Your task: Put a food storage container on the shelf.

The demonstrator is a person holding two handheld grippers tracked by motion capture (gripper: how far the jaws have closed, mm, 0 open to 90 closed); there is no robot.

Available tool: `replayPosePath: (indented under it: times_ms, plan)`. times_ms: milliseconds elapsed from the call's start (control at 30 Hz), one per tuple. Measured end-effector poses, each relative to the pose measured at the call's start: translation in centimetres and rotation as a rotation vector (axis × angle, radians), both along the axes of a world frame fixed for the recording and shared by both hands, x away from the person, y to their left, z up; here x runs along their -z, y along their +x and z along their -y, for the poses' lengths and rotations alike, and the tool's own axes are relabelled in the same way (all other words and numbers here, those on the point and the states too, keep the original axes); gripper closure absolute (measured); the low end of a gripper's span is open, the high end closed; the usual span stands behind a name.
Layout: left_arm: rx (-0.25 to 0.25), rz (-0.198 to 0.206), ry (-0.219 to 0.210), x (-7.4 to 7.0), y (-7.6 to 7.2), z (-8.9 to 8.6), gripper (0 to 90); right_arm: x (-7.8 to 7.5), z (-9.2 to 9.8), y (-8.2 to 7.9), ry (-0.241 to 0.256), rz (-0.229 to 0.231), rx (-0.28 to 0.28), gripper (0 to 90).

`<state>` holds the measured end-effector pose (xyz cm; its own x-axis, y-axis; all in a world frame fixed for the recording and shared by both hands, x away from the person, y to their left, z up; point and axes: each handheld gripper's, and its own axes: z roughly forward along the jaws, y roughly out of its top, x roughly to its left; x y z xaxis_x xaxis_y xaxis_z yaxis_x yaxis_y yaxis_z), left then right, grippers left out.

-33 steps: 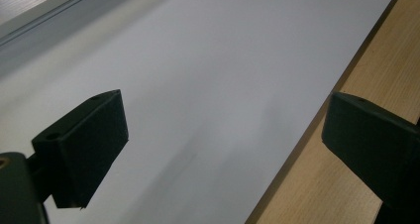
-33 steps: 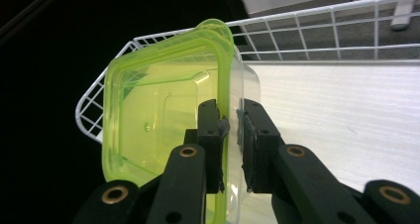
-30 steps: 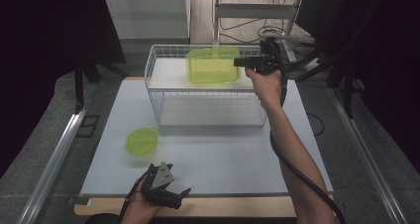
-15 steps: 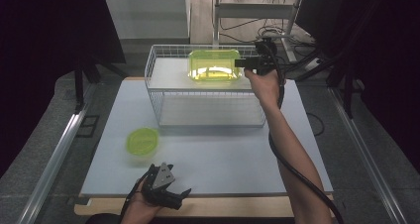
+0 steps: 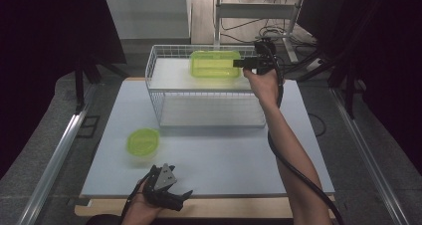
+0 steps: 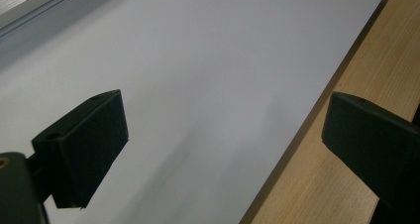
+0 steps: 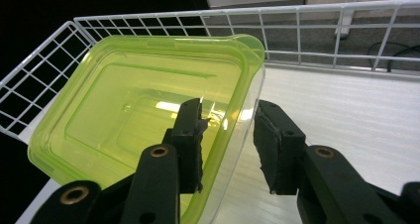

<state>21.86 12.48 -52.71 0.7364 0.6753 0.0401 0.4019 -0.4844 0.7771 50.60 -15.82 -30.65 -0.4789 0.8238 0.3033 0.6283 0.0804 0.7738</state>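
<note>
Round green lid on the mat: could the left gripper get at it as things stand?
Probably yes. The left gripper sits open at the near table edge, jaws holding nothing, and the round green lid lies just beyond it on bare white mat, with nothing between them.

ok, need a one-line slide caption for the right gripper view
Right gripper straddling the wall of a green plastic container on the top shelf of a white wire rack.

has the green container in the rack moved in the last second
Yes. The green container, straddled at its rim by the right gripper, has tipped from tilted up to lying flatter, lower on the wire rack's top shelf.
</note>
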Motion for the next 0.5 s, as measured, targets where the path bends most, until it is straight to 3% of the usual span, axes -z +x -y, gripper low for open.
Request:
replayPosePath:
  times_ms: [33, 67, 367, 500]
  plan:
    - [0.0, 0.0, 0.0, 0.0, 0.0, 0.0, 4.1, 0.0, -0.1, 0.0, -0.051, 0.015, 0.011, 59.7]
    - [0.001, 0.0, 0.0, 0.0, 0.0, 0.0, 4.1, 0.0, -0.2, 0.0, -0.068, 0.031, 0.009, 59.2]
    - [-0.004, -0.003, -0.001, -0.1, 0.0, -0.1, 4.1, -0.2, -0.5, -0.3, -0.06, 0.064, -0.012, 55.0]
    - [-0.013, -0.01, -0.027, -0.2, 0.0, -0.3, 5.1, -0.6, -0.3, -1.0, -0.065, 0.099, -0.042, 49.7]
